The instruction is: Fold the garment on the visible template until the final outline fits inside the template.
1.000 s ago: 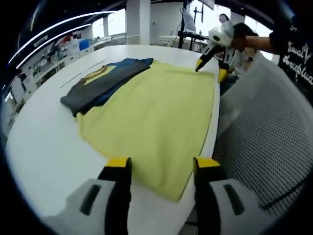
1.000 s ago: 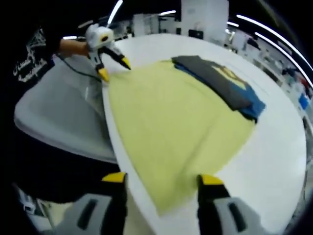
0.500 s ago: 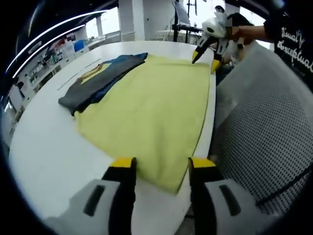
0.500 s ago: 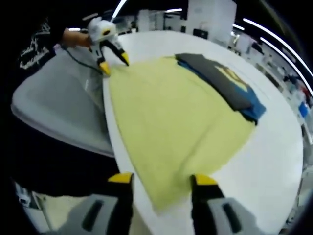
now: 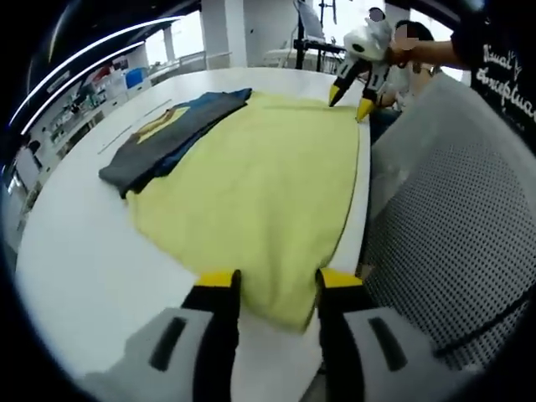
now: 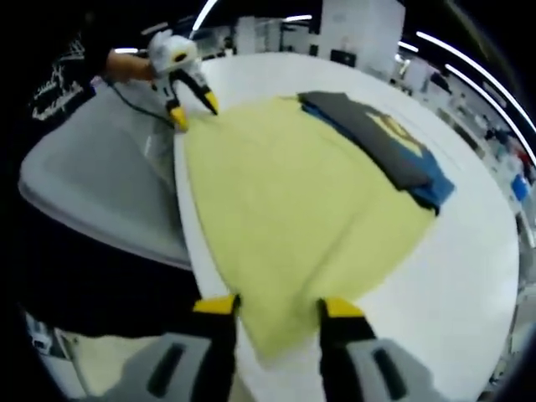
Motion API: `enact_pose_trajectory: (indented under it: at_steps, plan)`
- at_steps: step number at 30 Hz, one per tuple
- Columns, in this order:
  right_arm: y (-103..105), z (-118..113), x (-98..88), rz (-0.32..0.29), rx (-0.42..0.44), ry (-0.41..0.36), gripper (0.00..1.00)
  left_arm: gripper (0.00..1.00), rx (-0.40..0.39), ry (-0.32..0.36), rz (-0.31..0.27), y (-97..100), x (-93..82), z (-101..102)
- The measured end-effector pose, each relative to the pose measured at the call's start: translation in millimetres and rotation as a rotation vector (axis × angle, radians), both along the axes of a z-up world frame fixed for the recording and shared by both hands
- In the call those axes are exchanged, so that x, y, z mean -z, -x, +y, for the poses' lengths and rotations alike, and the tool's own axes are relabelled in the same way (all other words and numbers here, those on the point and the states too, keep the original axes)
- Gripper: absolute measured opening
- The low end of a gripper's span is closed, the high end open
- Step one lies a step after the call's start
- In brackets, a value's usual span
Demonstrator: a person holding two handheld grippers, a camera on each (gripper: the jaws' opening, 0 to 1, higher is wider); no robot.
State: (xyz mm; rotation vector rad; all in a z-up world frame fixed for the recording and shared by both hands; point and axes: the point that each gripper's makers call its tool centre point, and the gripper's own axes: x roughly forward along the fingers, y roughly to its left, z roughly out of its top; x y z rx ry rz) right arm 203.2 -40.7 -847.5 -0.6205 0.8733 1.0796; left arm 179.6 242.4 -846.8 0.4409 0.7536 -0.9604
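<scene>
Left gripper (image 5: 270, 283) sat with jaws parted, straddling one near corner of the yellow garment (image 5: 260, 180), not clamped. Right gripper (image 6: 276, 306) likewise parted at the other corner. Garment lay flat on the white table (image 5: 75, 243), beside a folded grey-and-blue garment (image 5: 167, 134).

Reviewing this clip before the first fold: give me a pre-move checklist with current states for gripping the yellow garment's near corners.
1. Left gripper straddles a near corner of the yellow garment: ok.
2. Right gripper straddles the other near corner: ok.
3. Jaws closed on cloth: not ok, both are open.
4. Garment lies flat on the white table: ok.
5. Folded dark clothes overlap the garment's far edge: not ok.
6. Template outline visible: cannot tell.
</scene>
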Motion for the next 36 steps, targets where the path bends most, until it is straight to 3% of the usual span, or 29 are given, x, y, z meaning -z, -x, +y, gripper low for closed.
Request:
enact_pose_trajectory:
  at_steps: [4,8,11,26,36]
  plan:
    - [2,2,0.0,0.007,0.011,-0.035,0.22,0.11,-0.020,-0.007,-0.012,-5.3,-0.1,1]
    - [0,2,-0.4,-0.017,0.010,-0.037,0.15,0.05,-0.033,-0.012,-0.017,-8.2,-1.3,2]
    - [-2,0,-0.5,-0.038,0.006,-0.029,0.04,0.02,-0.025,-0.021,-0.021,-7.6,-2.1,1]
    - [3,-2,-1.5,-0.018,0.023,-0.050,0.00,0.00,-0.016,-0.045,-0.022,-1.7,-8.9,9]
    - [18,-6,-3.4,0.034,0.070,-0.092,0.00,0.00,-0.037,0.008,0.060,19.1,-18.5,6]
